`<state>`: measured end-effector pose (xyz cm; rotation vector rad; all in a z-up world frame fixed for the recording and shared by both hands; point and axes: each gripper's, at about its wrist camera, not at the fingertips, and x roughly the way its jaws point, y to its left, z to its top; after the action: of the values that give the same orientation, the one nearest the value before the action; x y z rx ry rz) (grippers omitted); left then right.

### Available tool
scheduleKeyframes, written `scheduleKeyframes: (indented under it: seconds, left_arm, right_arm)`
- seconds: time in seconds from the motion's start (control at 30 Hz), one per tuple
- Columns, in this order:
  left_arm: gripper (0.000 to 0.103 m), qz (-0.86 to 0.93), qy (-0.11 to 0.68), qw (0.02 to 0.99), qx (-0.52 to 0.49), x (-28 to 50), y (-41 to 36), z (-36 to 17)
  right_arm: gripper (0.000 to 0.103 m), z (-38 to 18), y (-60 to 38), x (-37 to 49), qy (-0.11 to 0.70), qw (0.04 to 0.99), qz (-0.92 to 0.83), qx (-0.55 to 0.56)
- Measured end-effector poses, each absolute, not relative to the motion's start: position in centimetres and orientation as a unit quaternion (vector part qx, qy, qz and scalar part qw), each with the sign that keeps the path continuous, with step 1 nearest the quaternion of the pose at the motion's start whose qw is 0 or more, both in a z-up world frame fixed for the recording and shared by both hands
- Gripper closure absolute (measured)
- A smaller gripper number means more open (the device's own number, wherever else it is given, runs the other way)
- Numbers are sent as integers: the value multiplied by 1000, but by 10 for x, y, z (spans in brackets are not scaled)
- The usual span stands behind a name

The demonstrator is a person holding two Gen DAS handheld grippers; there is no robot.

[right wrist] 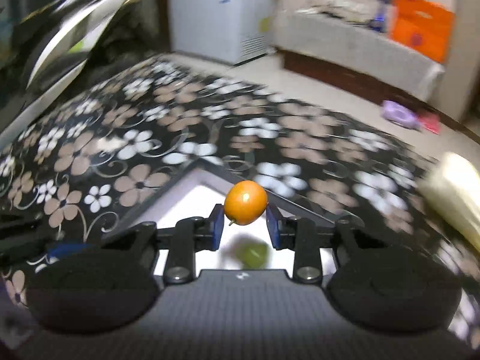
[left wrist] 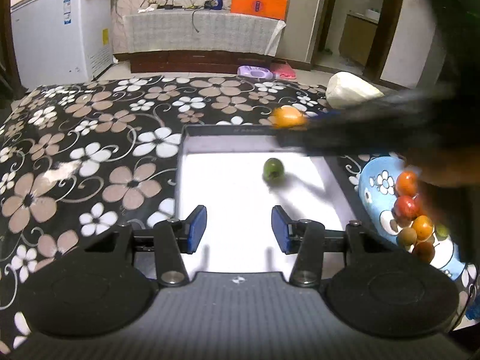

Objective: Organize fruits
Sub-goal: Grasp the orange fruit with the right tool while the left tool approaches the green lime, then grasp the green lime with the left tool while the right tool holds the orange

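Right wrist view: our right gripper [right wrist: 244,225] clenches a small round orange fruit [right wrist: 245,202] over the white tray's [right wrist: 186,201] far corner, left gripper [left wrist: 239,229] released; next, we judge, lower and release.

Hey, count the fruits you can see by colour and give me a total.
Orange: 3, one in the right hand-held gripper, two on the blue plate at and
Red: 1
Green: 1, in the white tray at
Brown: 2
Total: 7 clearly visible

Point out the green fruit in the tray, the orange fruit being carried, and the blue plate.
green fruit [left wrist: 273,170], left wrist view, centre of its skin
orange fruit [right wrist: 245,201], right wrist view, middle of its front
blue plate [left wrist: 372,180], left wrist view, bare rim
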<state>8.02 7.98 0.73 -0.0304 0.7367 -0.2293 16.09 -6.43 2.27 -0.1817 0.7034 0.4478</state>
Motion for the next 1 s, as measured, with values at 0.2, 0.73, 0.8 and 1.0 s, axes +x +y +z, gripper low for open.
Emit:
scheduleKeyframes:
  seconds: [0.2, 0.73, 0.8, 1.0]
  left_arm:
    - [45, -118, 362, 924, -24, 101, 62, 3]
    - [71, -113, 384, 917, 11, 155, 11, -25]
    - [73, -105, 382, 918, 19, 154, 7, -27]
    - [79, -90, 381, 920, 14, 154, 7, -27]
  right_arm:
    - [70, 34, -120, 105, 322, 933, 152, -45]
    - [70, 26, -154, 52, 320, 929, 177, -58]
    - [70, 25, -158, 51, 321, 929, 179, -56]
    - [70, 24, -162, 46, 322, 927, 185, -57]
